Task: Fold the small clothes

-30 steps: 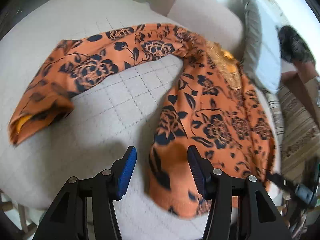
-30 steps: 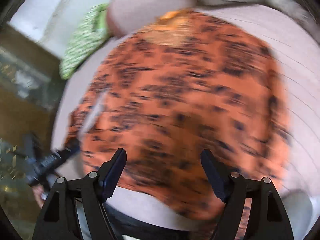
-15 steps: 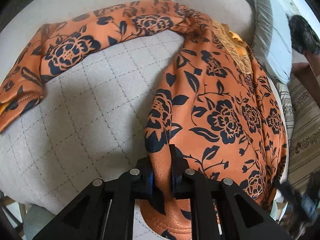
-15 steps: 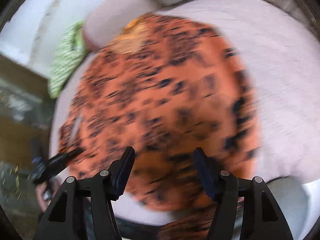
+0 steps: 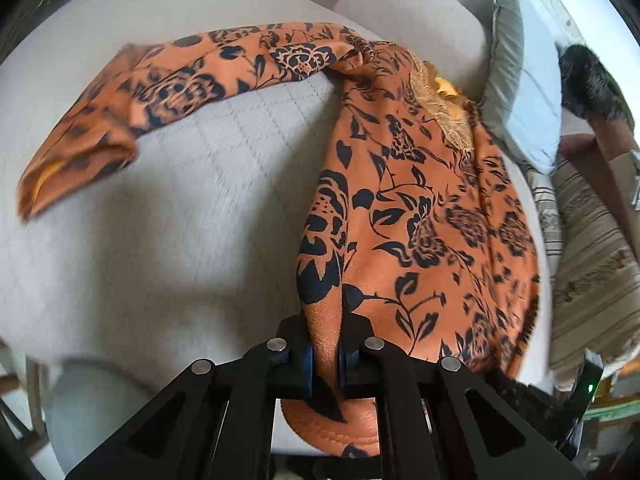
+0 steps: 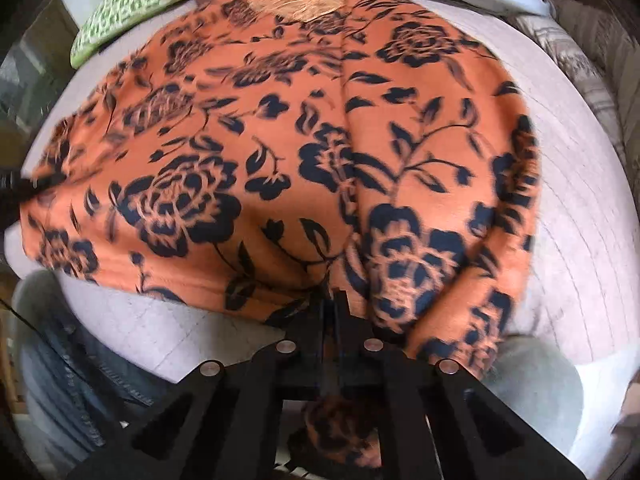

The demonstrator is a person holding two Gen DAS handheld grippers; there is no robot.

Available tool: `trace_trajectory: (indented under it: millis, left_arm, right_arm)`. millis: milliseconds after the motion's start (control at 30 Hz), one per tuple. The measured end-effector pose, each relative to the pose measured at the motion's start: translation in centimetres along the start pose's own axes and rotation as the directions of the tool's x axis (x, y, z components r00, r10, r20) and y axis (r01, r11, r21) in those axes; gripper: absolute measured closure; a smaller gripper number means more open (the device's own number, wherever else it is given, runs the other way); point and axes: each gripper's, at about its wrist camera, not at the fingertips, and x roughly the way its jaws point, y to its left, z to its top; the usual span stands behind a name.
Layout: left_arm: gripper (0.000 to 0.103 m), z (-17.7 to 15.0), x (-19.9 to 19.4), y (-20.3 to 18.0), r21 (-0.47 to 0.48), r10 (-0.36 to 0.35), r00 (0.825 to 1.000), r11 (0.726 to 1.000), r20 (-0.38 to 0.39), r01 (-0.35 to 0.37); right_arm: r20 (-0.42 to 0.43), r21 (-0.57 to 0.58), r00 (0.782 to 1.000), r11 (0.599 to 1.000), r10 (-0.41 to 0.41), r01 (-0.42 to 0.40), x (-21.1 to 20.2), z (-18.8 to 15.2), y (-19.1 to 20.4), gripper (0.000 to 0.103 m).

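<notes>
- An orange top with a dark navy flower and leaf print (image 5: 420, 208) lies spread on a pale grey quilted cushion with a stitched diamond pattern (image 5: 180, 220); its body runs down the right part of the left wrist view, and one long sleeve (image 5: 168, 92) reaches out to the left across the cushion, the cuff end lying at the far left, blurred.
- The neckline shows a tan fringed trim (image 5: 440, 108) at the far end of the garment, with a yellow lining just behind it.
- The left gripper (image 5: 326, 356), black with blue pads, is closing, its jaws nearly together with a pinch of the hem edge of the top between the pads; the cloth bunches up into a ridge just above the fingers, and a rounded hem flap hangs below them.
- The right gripper (image 6: 330, 320) has its jaws drawn tight together on the near hem of the same top; folds of fabric radiate from the pinch; more of the print shows beneath the gripper body.
- In the right wrist view the top (image 6: 280, 152) covers most of the cushion (image 6: 580, 220).
- A green and white patterned cushion (image 6: 124, 4) lies at the far left edge; a light grey pillow (image 5: 520, 92) lies beside the neckline; a brown striped cloth (image 5: 592, 264) lies at the right.
- Blue denim (image 6: 80, 372) shows at the lower left of the right wrist view.
</notes>
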Motion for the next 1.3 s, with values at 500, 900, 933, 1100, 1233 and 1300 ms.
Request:
trace_trajectory:
  millis: [500, 900, 933, 1100, 1233, 1300]
  left_arm:
    - [0.044, -1.6, -7.5, 4.1, -0.024, 0.041, 0.982, 0.999, 0.184, -0.037]
    - [0.044, 5.7, -1.5, 6.9, -0.041, 0.386, 0.892, 0.921, 0.236, -0.387]
    - [0.049, 5.7, -0.7, 7.1, -0.044, 0.414, 0.88, 0.908, 0.231, -0.416]
    - [0.101, 5.0, -2.0, 10.0, -0.145, 0.324, 0.902, 0.945, 0.287, -0.293]
    - [0.102, 3.5, -4.5, 12.5, -0.221, 0.169, 0.928, 0.97, 0.332, -0.098]
    - [0.102, 3.0, -5.8, 13.3, -0.247, 0.108, 0.927, 0.969, 0.36, -0.017]
  right_arm:
    - [0.154, 0.078, 0.924, 0.928, 0.349, -0.364, -7.9, 2.4, -1.2, 0.017]
    - [0.293, -0.072, 0.851, 0.898, 0.435, -0.434, -7.1, 12.2, 13.5, 0.017]
    - [0.302, -0.098, 0.82, 0.871, 0.487, -0.481, -6.7, 13.5, 14.9, 0.017]
    - [0.115, -0.198, 0.794, 0.797, 0.597, -0.571, -3.8, 19.3, 22.0, 0.023]
    - [-0.055, -0.279, 0.788, 0.749, 0.613, -0.601, -1.2, 21.9, 28.6, 0.027]
    - [-0.112, -0.303, 0.802, 0.748, 0.587, -0.59, 0.4, 22.5, 32.0, 0.027]
